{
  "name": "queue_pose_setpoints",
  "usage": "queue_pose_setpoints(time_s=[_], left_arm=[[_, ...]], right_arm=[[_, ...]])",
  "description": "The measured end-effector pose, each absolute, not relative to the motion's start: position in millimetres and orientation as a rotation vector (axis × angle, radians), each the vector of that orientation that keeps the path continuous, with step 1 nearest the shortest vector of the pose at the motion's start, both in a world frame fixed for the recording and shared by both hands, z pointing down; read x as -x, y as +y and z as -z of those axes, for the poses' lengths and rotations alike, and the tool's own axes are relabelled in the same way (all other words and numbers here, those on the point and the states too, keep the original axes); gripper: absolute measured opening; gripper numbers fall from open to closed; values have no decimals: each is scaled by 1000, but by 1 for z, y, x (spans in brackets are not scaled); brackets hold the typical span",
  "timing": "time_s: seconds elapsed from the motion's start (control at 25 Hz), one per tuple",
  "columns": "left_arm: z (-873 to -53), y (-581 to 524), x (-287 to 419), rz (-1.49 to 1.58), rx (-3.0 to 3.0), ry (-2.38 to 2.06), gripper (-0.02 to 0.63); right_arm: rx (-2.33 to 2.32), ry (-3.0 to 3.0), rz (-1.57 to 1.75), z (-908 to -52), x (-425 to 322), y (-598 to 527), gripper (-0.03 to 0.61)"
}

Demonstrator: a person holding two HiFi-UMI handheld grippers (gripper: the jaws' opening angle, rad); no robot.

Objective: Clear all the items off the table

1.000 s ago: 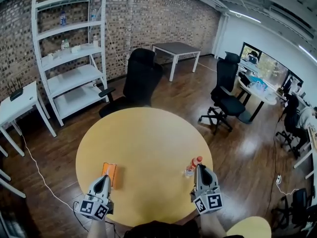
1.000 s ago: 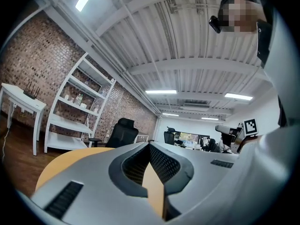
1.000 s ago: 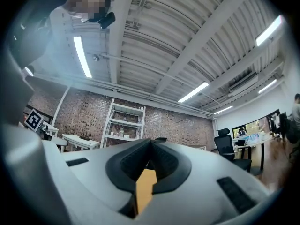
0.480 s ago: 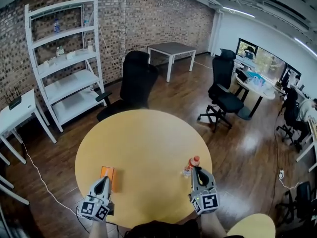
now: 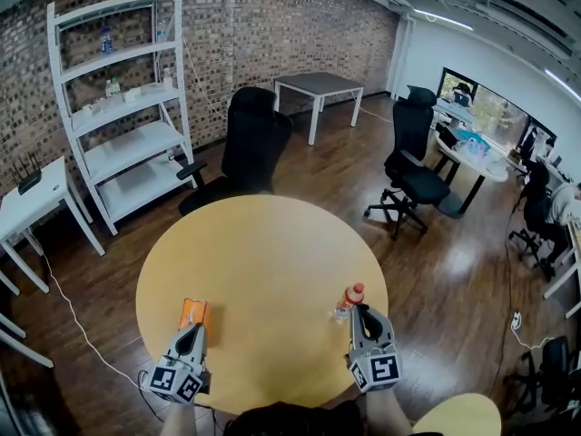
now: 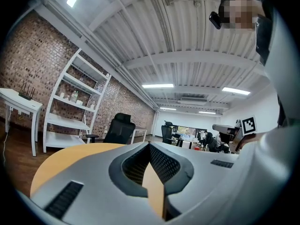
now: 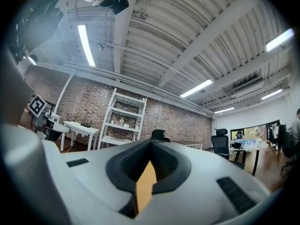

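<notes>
Since a second earlier, the left gripper (image 5: 193,329) had slid sideways at the table (image 5: 263,252)'s near edge and lined up behind the orange packet (image 5: 192,311). The right gripper (image 5: 361,311) had barely moved, just behind the red-capped bottle (image 5: 350,296). Both claws were pressed together, empty. Each gripper's tip hid its item's near end, and the labels were too small to read.

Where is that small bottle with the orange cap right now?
In the head view the bottle sits on the round yellow table's right side, just beyond the right tool's tip.
</notes>
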State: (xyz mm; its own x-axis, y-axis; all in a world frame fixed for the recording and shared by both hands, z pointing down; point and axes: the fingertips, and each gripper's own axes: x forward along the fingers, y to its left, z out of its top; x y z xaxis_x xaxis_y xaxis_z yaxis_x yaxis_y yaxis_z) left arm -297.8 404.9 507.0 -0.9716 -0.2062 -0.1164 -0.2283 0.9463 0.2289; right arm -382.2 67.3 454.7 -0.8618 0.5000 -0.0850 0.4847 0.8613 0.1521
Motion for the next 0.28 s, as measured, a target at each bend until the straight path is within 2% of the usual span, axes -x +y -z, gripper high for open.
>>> queue_pose_setpoints(time_s=[0.28], left_arm=[[-517,398,300,-371,340,3040,0]], right_arm=[[-793,2925,-197,-461,384,61,2]])
